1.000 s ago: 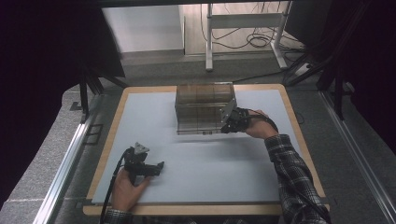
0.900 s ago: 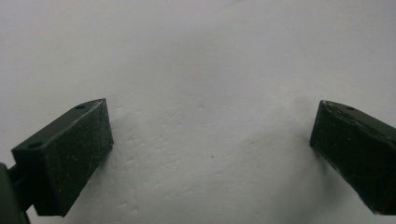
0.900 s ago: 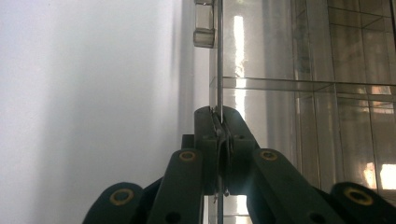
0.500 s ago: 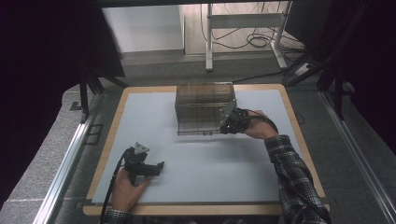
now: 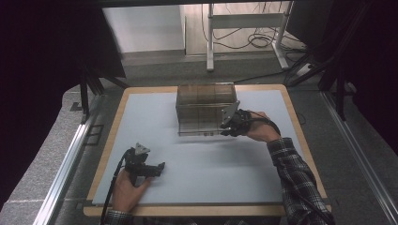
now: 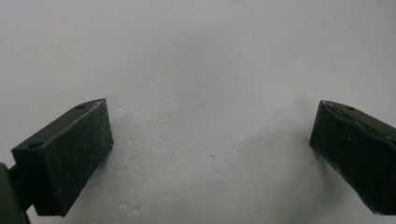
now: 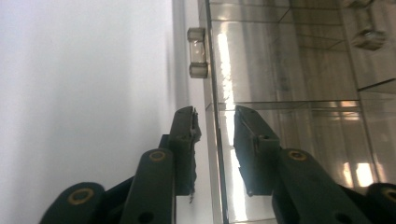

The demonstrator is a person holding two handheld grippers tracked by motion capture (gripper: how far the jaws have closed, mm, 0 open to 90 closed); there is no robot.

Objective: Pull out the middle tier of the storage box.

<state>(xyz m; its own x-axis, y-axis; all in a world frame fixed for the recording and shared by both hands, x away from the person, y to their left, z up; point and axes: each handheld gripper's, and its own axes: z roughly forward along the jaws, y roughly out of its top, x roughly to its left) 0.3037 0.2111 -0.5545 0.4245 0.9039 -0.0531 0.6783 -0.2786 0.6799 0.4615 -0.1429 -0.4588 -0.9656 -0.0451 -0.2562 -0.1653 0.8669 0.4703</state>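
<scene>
A clear, smoke-tinted plastic box (image 5: 204, 105) with inner dividers stands at the back middle of the white mat (image 5: 211, 164). My right gripper (image 5: 225, 130) is at the box's front right corner. In the right gripper view its jaws (image 7: 215, 116) straddle the thin clear edge of a box panel (image 7: 215, 154). They have just been opening, and a narrow gap shows on each side of the panel. A small clear hinge piece (image 7: 197, 52) sits farther along that edge. My left gripper (image 5: 159, 166) rests low over the mat at the front left, jaws (image 6: 210, 135) wide apart with nothing between them.
The mat lies on a wooden board (image 5: 117, 117) with a grey ledge and a metal rail (image 5: 65, 168) at the left. A table frame and cables (image 5: 244, 42) stand on the floor beyond the far edge.
The right gripper has edged slightly to the left along the box's front. The left hand and its gripper have stayed where they were.
</scene>
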